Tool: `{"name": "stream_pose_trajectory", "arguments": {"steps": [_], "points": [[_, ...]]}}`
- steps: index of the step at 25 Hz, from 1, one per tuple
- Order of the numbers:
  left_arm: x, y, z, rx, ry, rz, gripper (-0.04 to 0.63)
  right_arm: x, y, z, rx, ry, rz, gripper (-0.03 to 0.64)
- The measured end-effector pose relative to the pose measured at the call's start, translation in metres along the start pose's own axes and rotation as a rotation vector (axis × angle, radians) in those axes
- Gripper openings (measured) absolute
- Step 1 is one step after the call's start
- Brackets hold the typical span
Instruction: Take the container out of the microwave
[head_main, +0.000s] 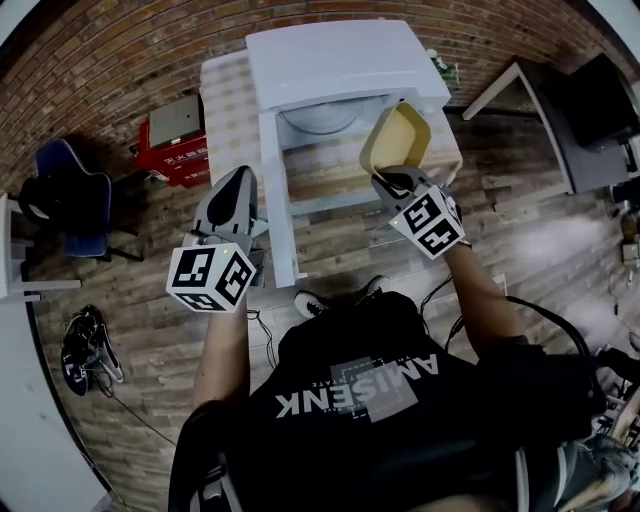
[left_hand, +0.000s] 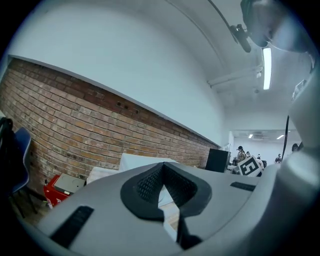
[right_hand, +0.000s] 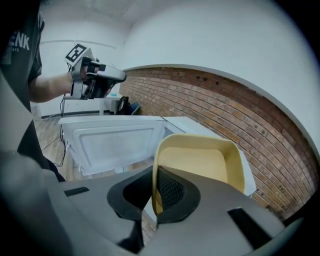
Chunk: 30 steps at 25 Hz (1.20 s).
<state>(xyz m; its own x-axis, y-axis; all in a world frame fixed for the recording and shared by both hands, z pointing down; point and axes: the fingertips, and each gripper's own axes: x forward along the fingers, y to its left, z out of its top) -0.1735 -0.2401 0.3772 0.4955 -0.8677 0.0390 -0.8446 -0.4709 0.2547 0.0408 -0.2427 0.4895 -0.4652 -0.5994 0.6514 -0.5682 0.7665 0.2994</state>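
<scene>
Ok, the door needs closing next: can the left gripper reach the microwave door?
Probably yes: the left gripper, empty, sits close beside the open microwave door with nothing between them; the right gripper holds the yellow container.

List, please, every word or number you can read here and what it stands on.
"AMISENK": person's black T-shirt, upside down in the head view; smaller print beside it unreadable.
White print on the red box by the brick wall: too blurred to read.
</scene>
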Motion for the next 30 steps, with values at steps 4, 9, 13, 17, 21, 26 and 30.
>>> {"name": "stream_pose_trajectory", "arguments": {"steps": [4, 9, 13, 17, 21, 26, 30], "points": [[0.009, -0.017, 0.006, 0.042, 0.022, -0.015, 0.011, -0.025, -0.023, 0.014, 0.000, -0.050, -0.026, 0.043], [0.016, -0.032, 0.005, 0.060, 0.031, 0.021, 0.011, -0.053, -0.048, 0.025, -0.005, -0.116, -0.054, 0.043], [0.018, -0.040, 0.018, 0.083, 0.005, 0.053, 0.011, -0.074, -0.067, 0.029, -0.039, -0.142, -0.091, 0.043], [0.019, -0.043, 0.028, 0.096, -0.012, 0.083, 0.011, -0.093, -0.083, 0.037, -0.048, -0.185, -0.116, 0.043], [0.019, -0.046, 0.038, 0.109, -0.035, 0.128, 0.011, -0.111, -0.100, 0.042, -0.044, -0.229, -0.142, 0.043], [0.017, -0.057, 0.045, 0.146, -0.073, 0.137, 0.011, -0.135, -0.128, 0.042, 0.031, -0.308, -0.189, 0.043], [0.017, -0.061, 0.049, 0.167, -0.092, 0.156, 0.011, -0.149, -0.146, 0.044, 0.049, -0.357, -0.225, 0.043]]}}
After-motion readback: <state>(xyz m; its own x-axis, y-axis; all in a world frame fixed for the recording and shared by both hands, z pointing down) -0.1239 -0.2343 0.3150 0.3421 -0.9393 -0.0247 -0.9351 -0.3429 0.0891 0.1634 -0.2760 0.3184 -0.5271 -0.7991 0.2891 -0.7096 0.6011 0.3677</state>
